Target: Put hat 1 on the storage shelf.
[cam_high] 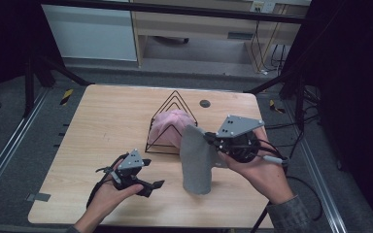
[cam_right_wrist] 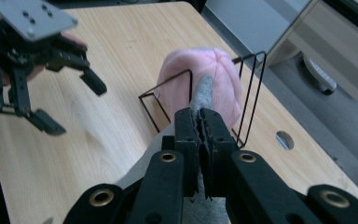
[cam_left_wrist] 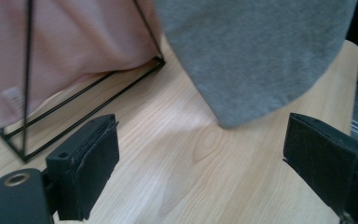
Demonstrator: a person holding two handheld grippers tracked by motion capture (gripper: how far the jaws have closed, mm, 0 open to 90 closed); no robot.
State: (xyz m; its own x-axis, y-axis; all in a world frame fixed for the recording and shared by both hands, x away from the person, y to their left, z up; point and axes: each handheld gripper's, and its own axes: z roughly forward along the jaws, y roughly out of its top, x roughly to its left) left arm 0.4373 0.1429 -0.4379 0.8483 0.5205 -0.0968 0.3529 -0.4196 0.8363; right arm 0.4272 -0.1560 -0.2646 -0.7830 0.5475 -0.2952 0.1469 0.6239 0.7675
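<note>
High view: the wire rack [cam_high: 171, 124], black w/ nested triangle frames, stands on the table [cam_high: 102, 126] and serves as ref point. A pink cap [cam_high: 171, 127] sits inside the rack. The grey cloth [cam_high: 197, 158] hangs just right of the rack & toward the person, upper edge pinched by the right gripper [cam_high: 208, 140], lower end at or just above the tabletop; can't tell if it touches. Right gripper's jaws are closed tight on the cloth edge, hand behind it further right of the rack. Left gripper [cam_high: 150, 175] sits nearer the person than the rack, a bit to its left, jaws spread wide w/ nothing between them, resting low by the table.

Left gripper view: both black jaws stand far apart at the bottom, bare wood between. Rack's base wires [cam_left_wrist: 88, 100] lie ahead-left w/ the pink cap [cam_left_wrist: 70, 51] behind them; the grey cloth [cam_left_wrist: 256, 56] hangs ahead-right of the rack, its rounded lower end close to the wood.

Right gripper view: the two jaws are pressed together on a thin fold of grey cloth [cam_right_wrist: 202, 95] that rises between them. Rack [cam_right_wrist: 249, 98] & pink cap [cam_right_wrist: 205, 77] lie straight ahead, just past the jaw tips. Left gripper [cam_right_wrist: 74, 102] shows left of the rack, above the table, jaws apart & empty.
</note>
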